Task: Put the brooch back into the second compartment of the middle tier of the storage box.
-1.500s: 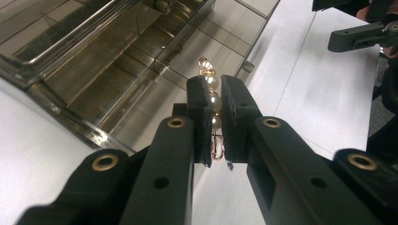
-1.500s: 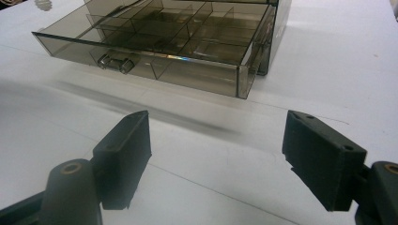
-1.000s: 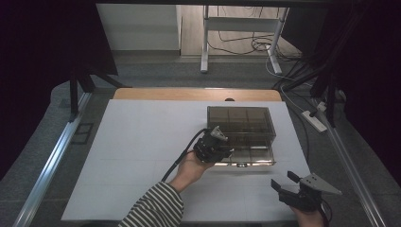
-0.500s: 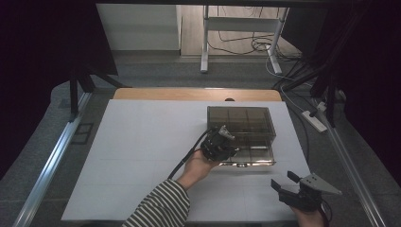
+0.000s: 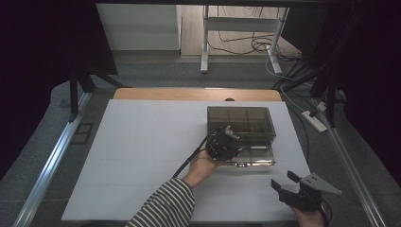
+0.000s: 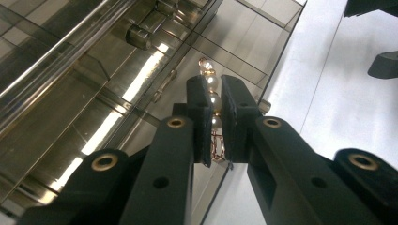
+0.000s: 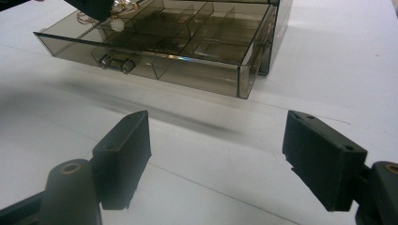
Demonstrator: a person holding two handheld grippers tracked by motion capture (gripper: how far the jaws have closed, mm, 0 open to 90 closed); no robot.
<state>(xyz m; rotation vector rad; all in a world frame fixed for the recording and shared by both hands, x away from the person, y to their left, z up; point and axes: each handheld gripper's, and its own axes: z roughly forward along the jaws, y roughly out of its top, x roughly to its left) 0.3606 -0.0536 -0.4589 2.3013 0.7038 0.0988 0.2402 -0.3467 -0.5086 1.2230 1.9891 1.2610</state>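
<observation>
A white table point(image 5: 142, 156) bears a smoky clear plastic organizer box point(image 5: 246, 120) toward two o'clock from its middle, its divided drawer point(image 7: 155, 47) pulled out toward the person at six o'clock. The left gripper point(image 5: 226, 142), in a hand with a striped sleeve point(image 5: 165, 208), hangs over the open drawer at the box's seven o'clock corner, its jaws clamped on a pearl and gold-wire piece of jewellery point(image 6: 212, 93) that stands up between the pads above the compartments. The right gripper point(image 5: 289, 185) rests near the table's five o'clock corner, well apart from the box, its jaws spread wide with nothing between them.
</observation>
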